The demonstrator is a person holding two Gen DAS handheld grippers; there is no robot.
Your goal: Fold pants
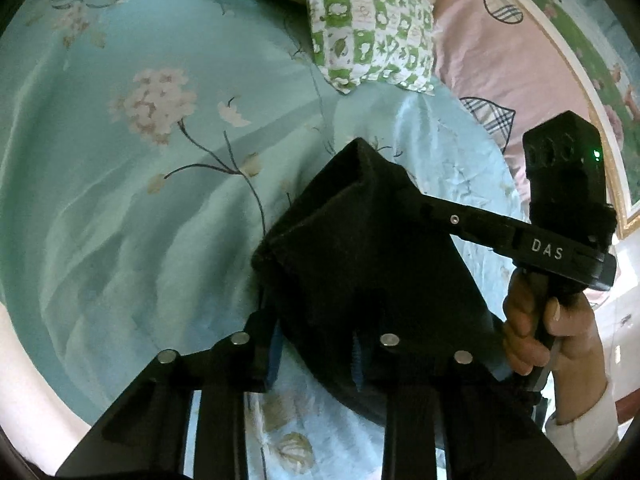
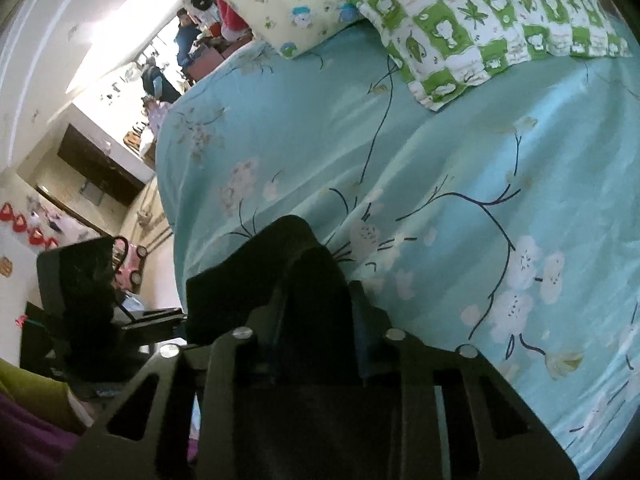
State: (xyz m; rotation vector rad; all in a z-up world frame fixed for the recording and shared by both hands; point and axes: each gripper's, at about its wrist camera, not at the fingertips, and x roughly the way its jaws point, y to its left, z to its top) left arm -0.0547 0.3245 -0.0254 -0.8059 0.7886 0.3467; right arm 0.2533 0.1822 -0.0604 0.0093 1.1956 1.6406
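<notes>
The black pants (image 1: 360,248) hang bunched over a teal flowered bed sheet (image 1: 140,200). In the left wrist view my left gripper (image 1: 316,340) is shut on the cloth, which fills the gap between its blue pads (image 1: 274,360). My right gripper (image 1: 404,196) reaches in from the right, held by a hand (image 1: 532,332), and is shut on an upper fold of the same cloth. In the right wrist view the pants (image 2: 296,248) rise between the fingers of my right gripper (image 2: 316,320). My left gripper (image 2: 182,318) pinches the cloth's left edge there. Most of the pants are hidden behind the grippers.
A green-and-white checked pillow (image 1: 372,28) and a yellow cartoon pillow (image 2: 280,4) lie at the head of the bed. Pink bedding (image 1: 488,64) lies beside a painted headboard (image 1: 592,60). The bed's left edge (image 2: 168,208) drops to a cluttered room with people far back.
</notes>
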